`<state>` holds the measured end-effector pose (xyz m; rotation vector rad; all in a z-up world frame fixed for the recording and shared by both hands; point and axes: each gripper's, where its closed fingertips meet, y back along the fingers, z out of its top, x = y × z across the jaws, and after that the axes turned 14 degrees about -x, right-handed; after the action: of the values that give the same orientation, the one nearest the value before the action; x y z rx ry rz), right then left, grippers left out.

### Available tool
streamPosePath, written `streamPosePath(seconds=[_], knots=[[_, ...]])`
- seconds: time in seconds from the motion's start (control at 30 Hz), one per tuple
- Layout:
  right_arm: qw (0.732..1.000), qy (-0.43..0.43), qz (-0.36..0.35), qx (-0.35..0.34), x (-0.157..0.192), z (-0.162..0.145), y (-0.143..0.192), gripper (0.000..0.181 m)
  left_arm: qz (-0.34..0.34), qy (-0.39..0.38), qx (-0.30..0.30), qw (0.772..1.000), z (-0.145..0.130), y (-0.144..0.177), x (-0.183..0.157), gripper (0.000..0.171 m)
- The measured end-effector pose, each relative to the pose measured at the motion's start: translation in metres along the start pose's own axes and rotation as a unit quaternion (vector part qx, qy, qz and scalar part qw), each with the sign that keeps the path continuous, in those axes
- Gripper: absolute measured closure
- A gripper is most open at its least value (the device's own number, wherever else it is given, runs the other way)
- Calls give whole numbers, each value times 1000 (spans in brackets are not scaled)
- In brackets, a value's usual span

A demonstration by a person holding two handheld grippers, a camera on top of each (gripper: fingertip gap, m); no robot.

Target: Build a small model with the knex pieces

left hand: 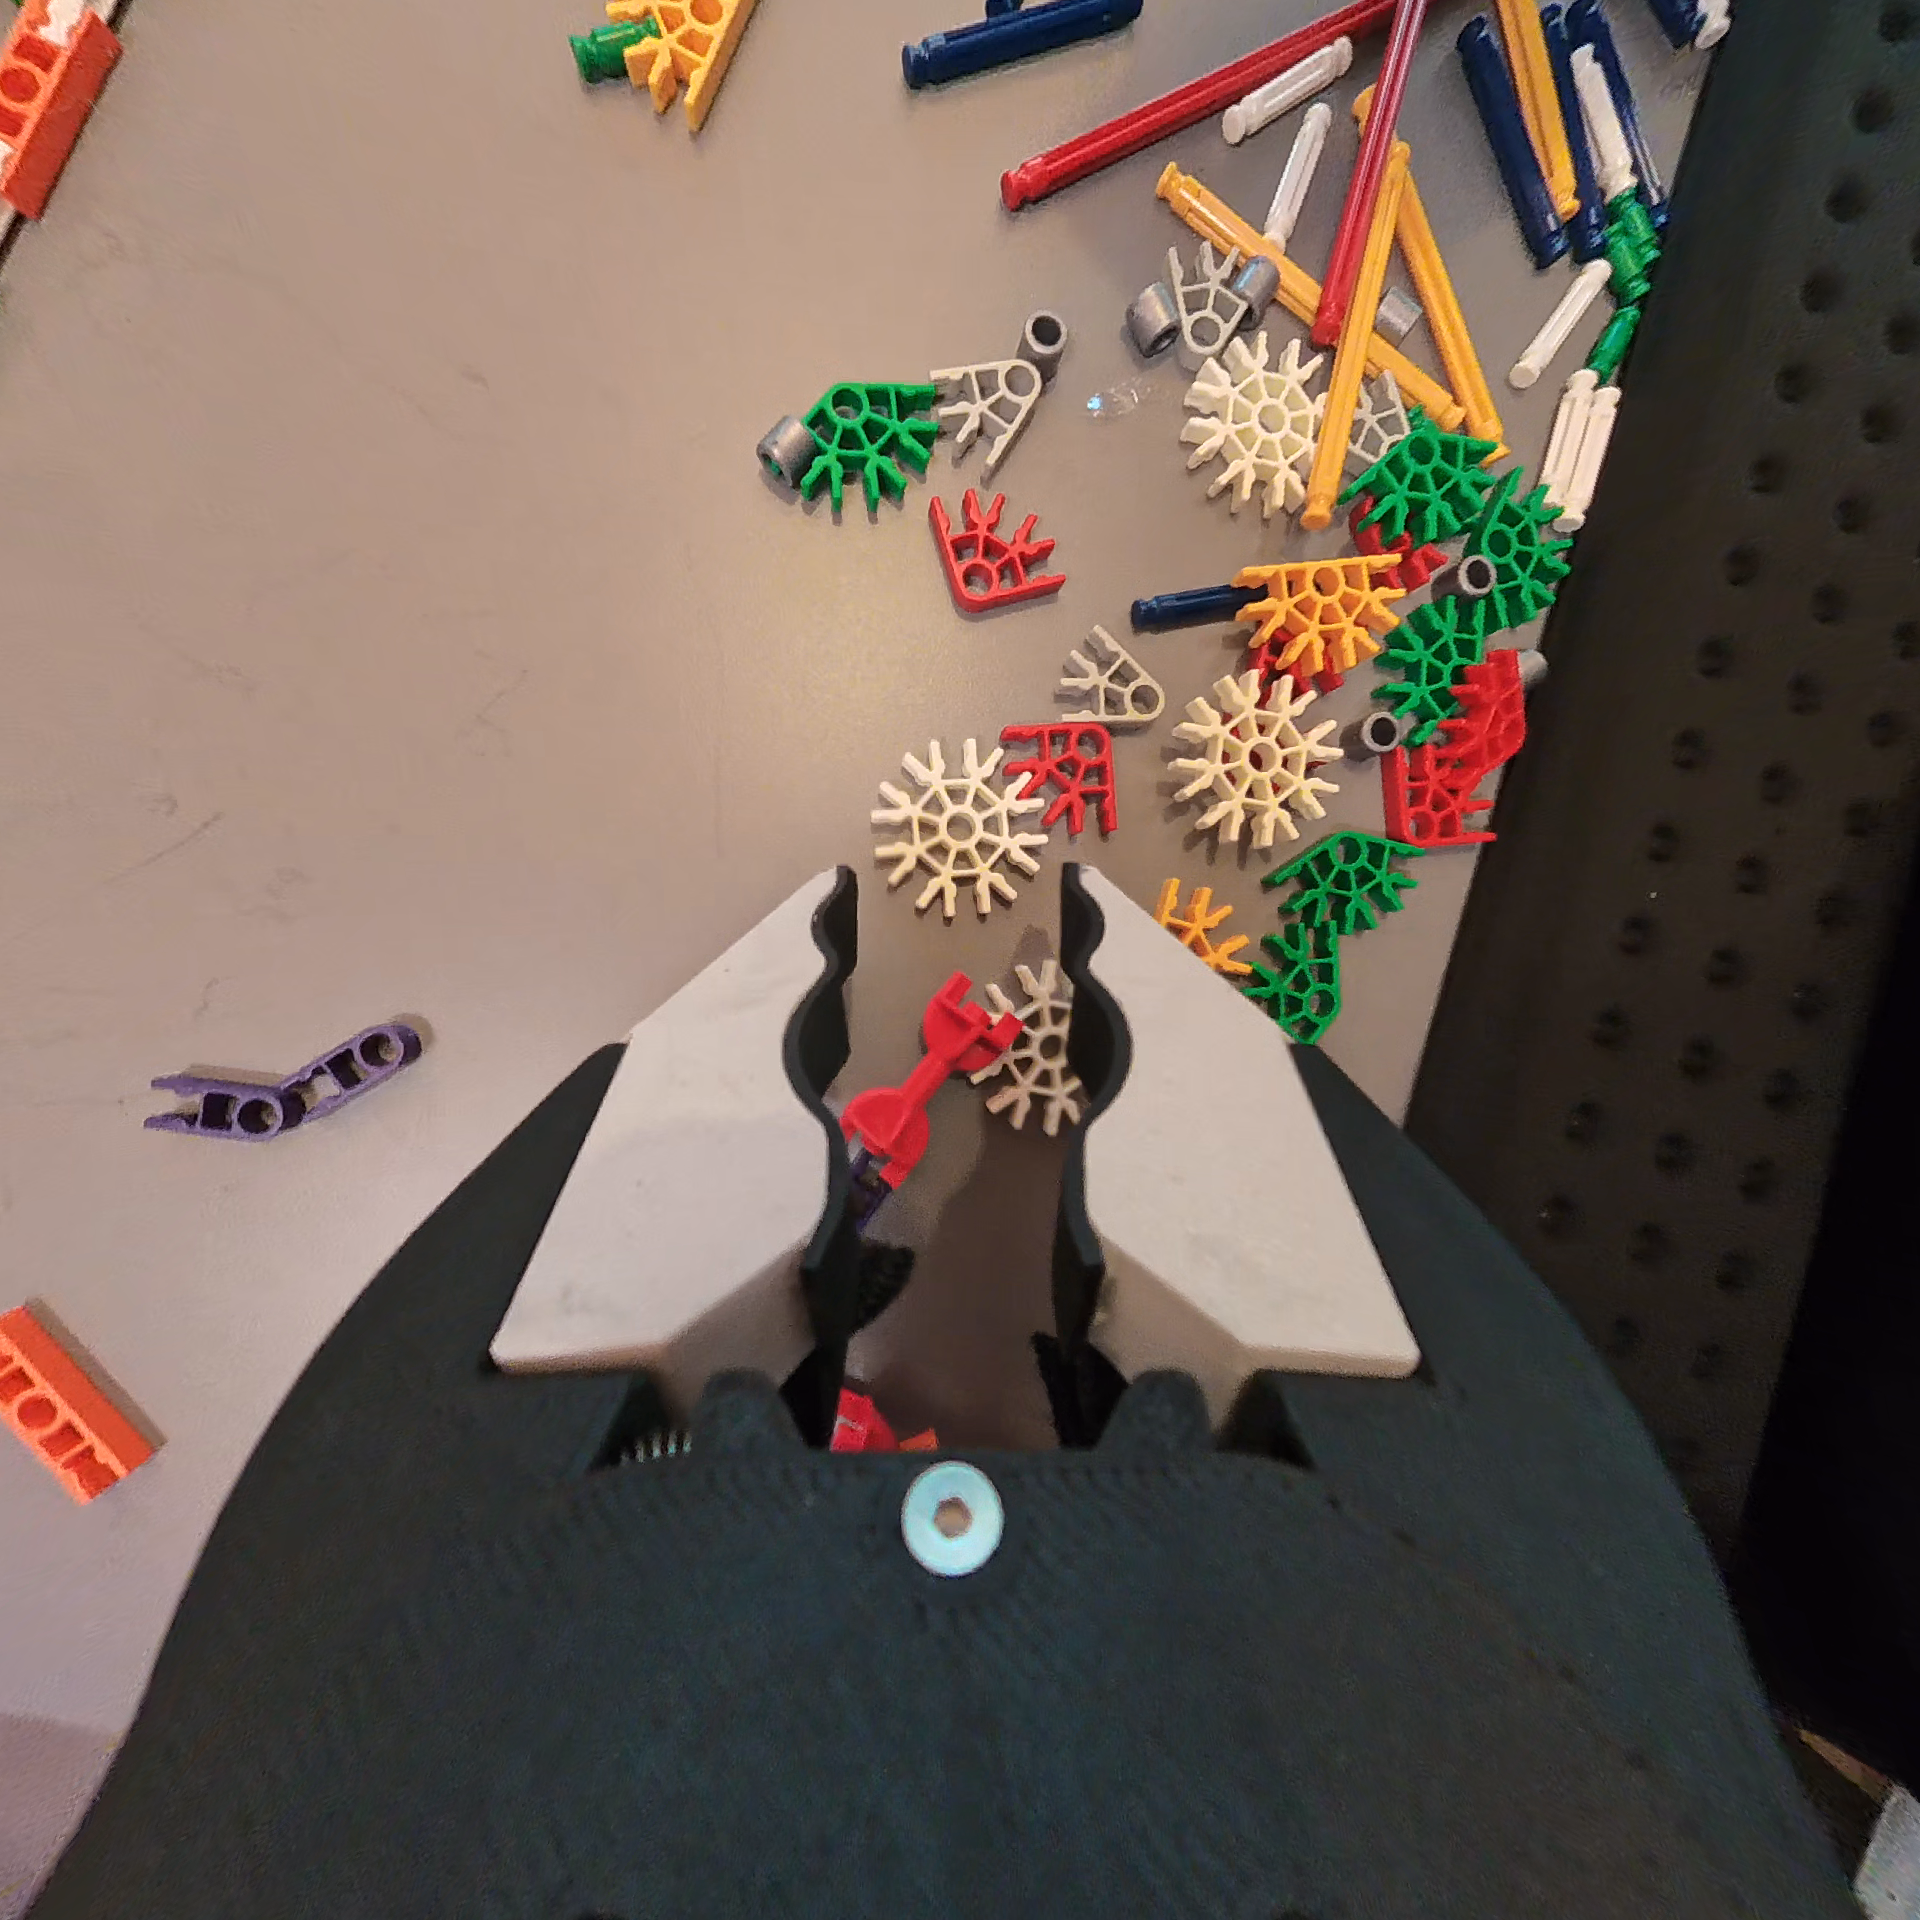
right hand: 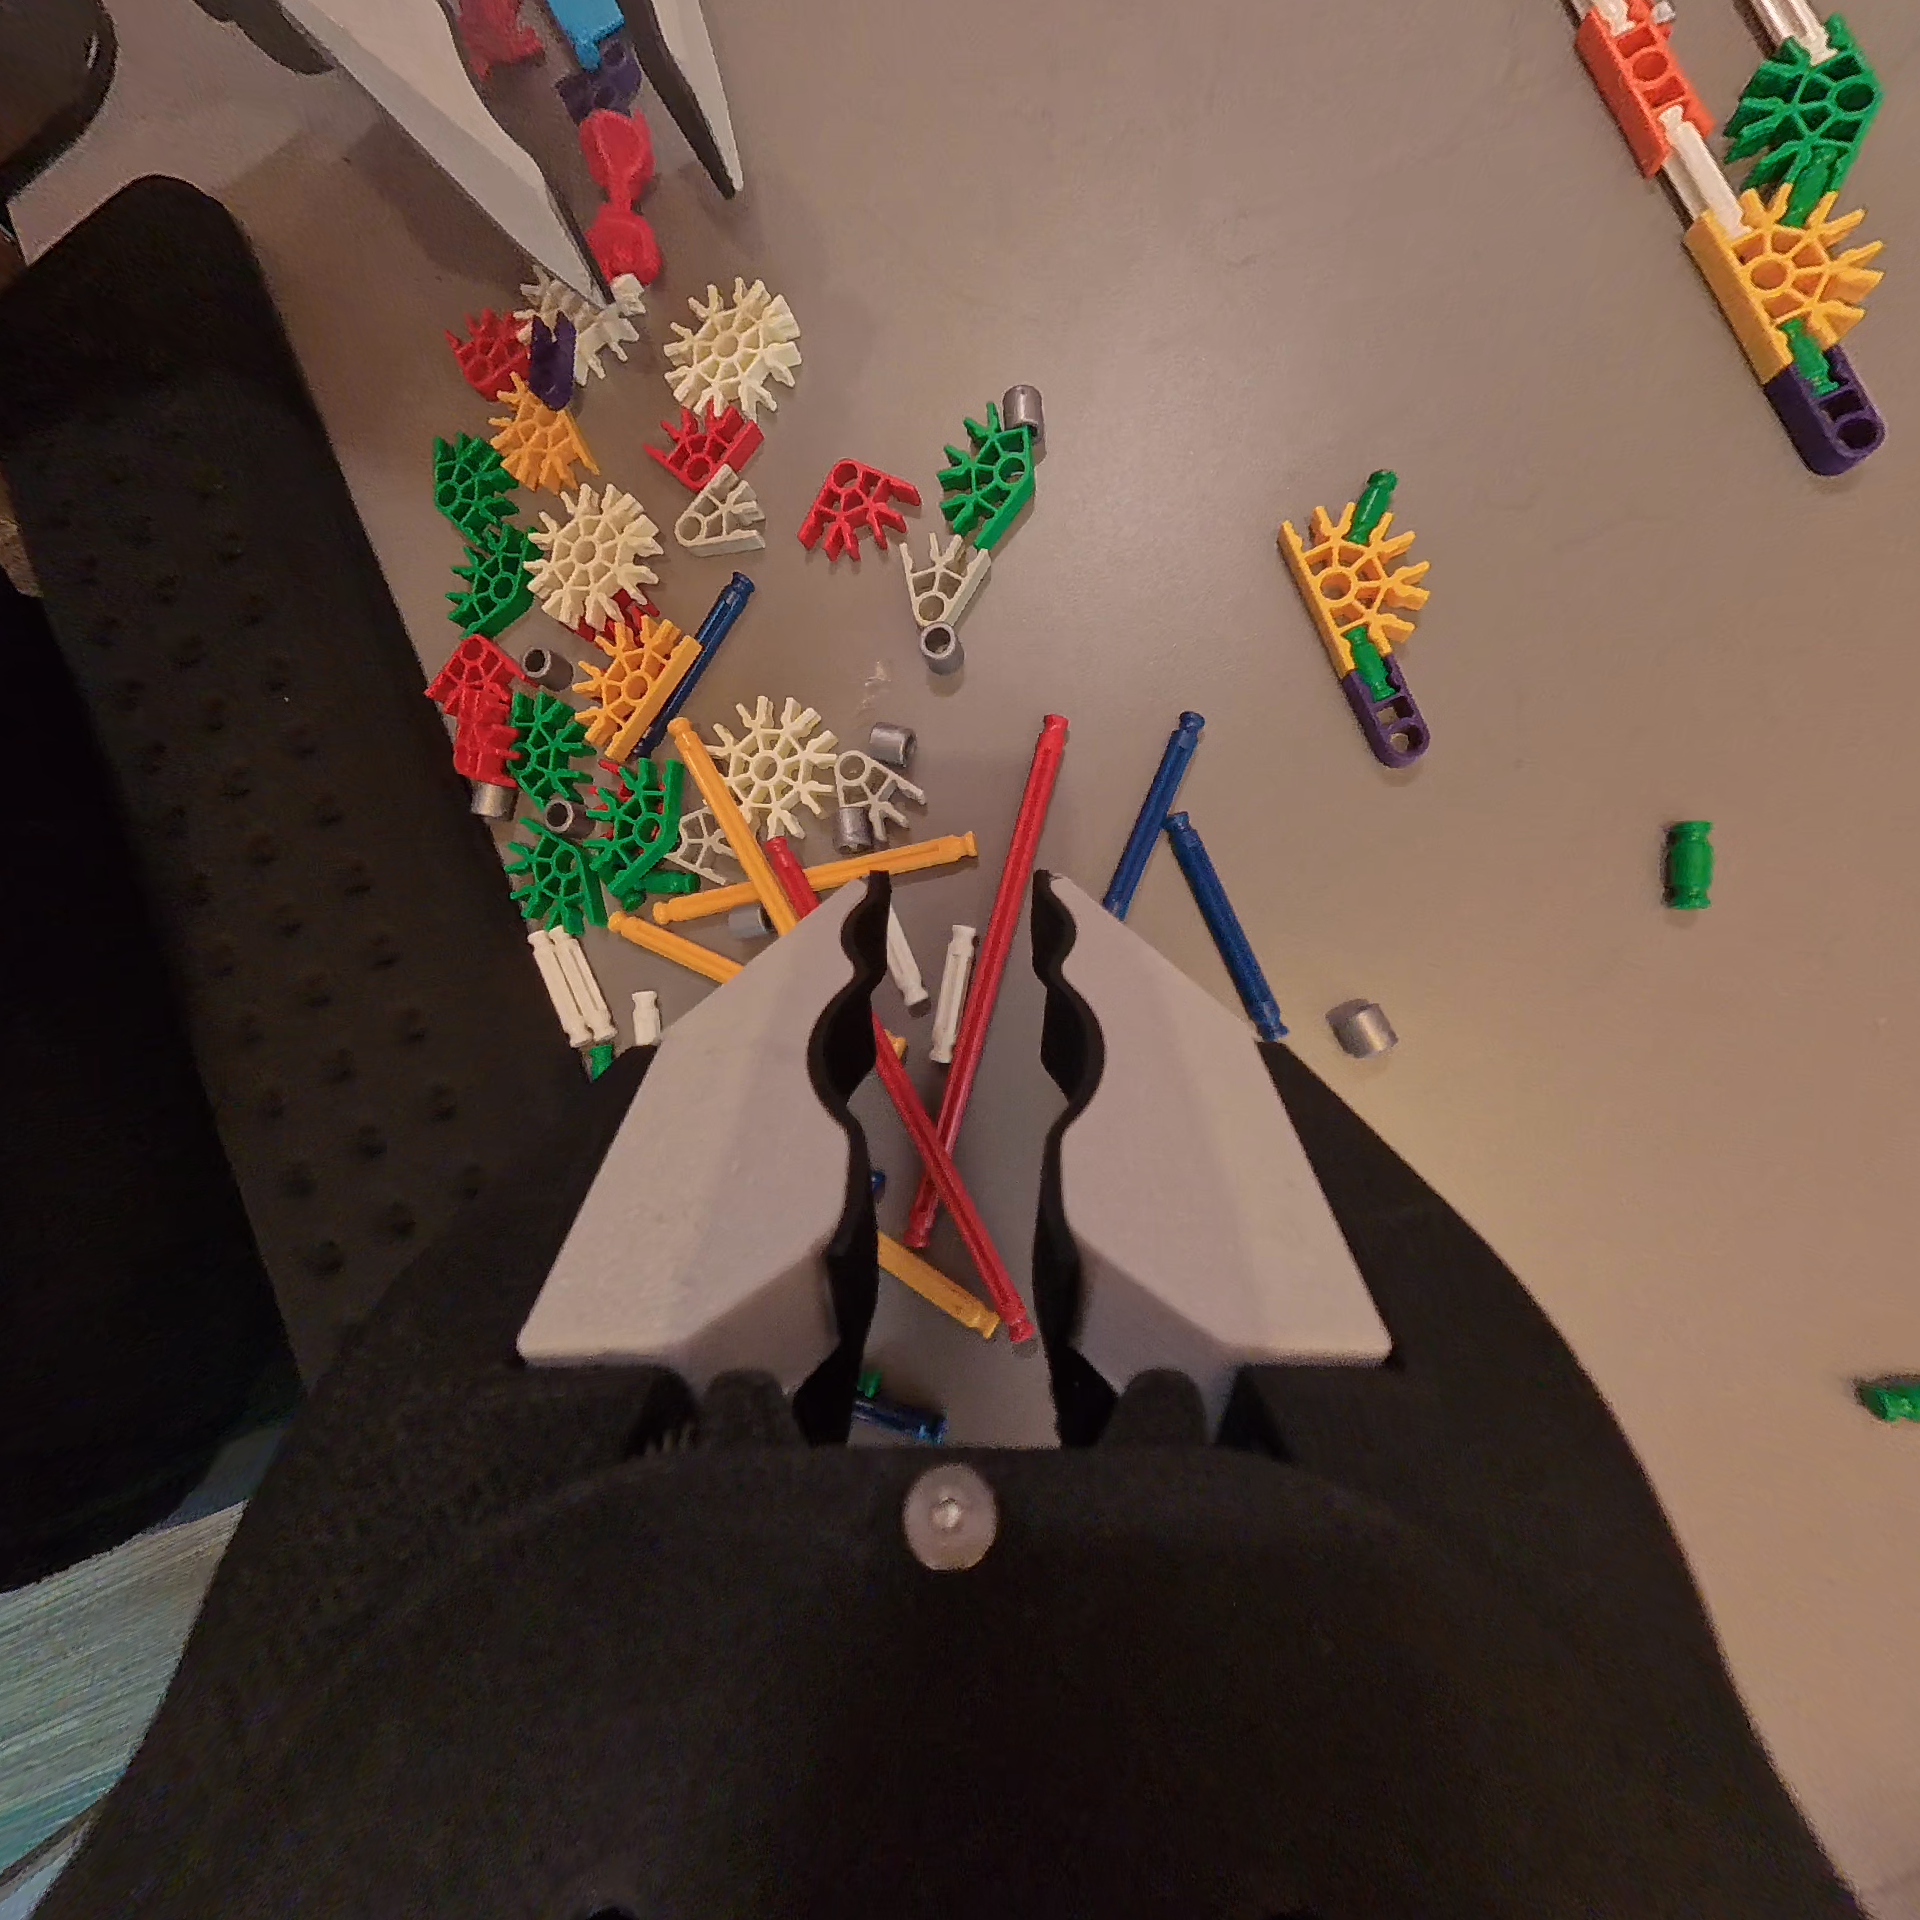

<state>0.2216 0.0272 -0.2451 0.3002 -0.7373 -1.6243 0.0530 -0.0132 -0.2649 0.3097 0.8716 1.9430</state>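
Note:
My left gripper [left hand: 958, 883] holds a chain of red and purple connectors [left hand: 920, 1086] between its fingers, lifted off the grey table [left hand: 416, 623]. The jaws stand apart at the tips. The chain's red end hangs just over a white snowflake connector [left hand: 1034, 1044]. The right wrist view shows this gripper [right hand: 665, 239] at top left with the chain [right hand: 618, 187], which includes a blue piece. My right gripper [right hand: 956, 883] is open and empty, low over two crossed red rods [right hand: 966, 1091] lying on the table.
A pile of connectors [right hand: 582, 644] and rods [left hand: 1382, 260] lies along a black perforated foam block [left hand: 1714, 727]. Built pieces lie apart: a yellow, green and purple one [right hand: 1351, 603] and a longer one [right hand: 1766, 239]. A purple connector [left hand: 286, 1081] and orange pieces [left hand: 62, 1392] lie left. My hands' fingertips stand some 20 cm from each other.

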Motion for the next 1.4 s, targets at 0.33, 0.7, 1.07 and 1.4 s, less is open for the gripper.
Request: streamPosePath(seconds=[0.33,0.7,1.07,1.4], knots=[[1000,1,-24,-16,5,13,-17,154,24,4,-10,1000,-4,6,0,135],[998,-14,-59,-3,-2,43,-103,152,59,10,-43,997,8,1,8,136],[999,38,-30,22,7,37,-103,161,87,-1,-83,993,26,-8,22,140],[981,185,-29,-51,38,59,-73,160,-123,140,-193,963,77,-31,-14,159]])
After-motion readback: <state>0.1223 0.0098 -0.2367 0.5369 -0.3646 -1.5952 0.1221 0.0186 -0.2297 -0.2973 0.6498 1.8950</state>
